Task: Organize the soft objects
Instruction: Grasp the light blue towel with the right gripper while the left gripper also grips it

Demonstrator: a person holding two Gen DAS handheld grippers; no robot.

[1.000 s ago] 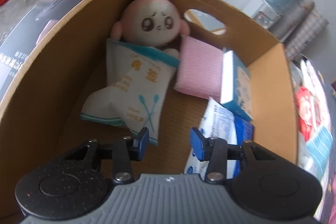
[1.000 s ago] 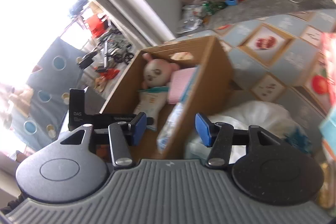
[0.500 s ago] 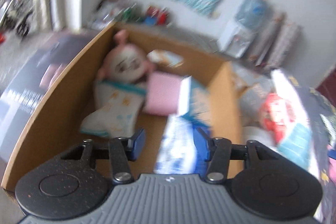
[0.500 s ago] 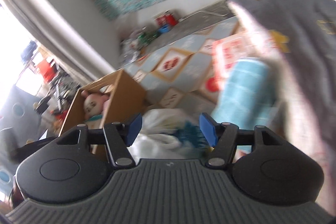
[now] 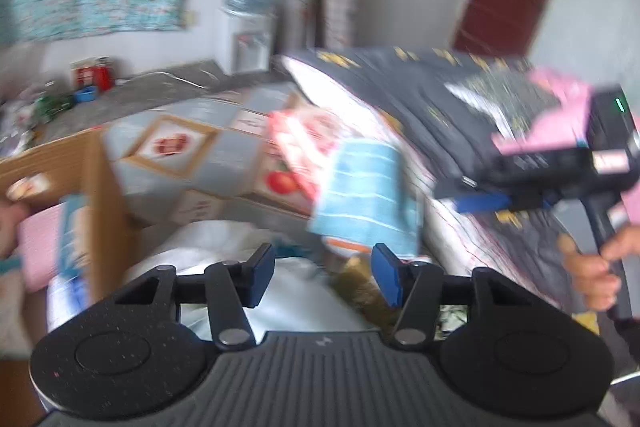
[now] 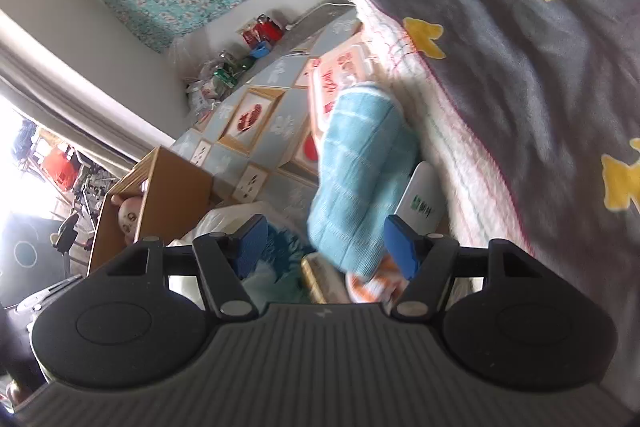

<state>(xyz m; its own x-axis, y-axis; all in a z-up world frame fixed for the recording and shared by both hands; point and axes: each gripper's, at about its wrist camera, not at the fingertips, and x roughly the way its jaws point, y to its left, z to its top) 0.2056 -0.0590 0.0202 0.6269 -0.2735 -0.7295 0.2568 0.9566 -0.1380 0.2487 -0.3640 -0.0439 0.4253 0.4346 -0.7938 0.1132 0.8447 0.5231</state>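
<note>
The right gripper (image 6: 322, 247) stands with its jaws apart and nothing pressed between them; they have just been opening. Just ahead, reaching in between the blue pads (image 6: 400, 247), lies a folded blue towel (image 6: 360, 183), leaning against the quilted edge of the bed (image 6: 448, 163). It looks soft and light, so it should squash and sag; a pinch across the thick folded end nearest the tool seems safest. Off to the tool's left stands the cardboard box (image 6: 176, 195). The left gripper (image 5: 323, 275), blurred, seems empty too.
</note>
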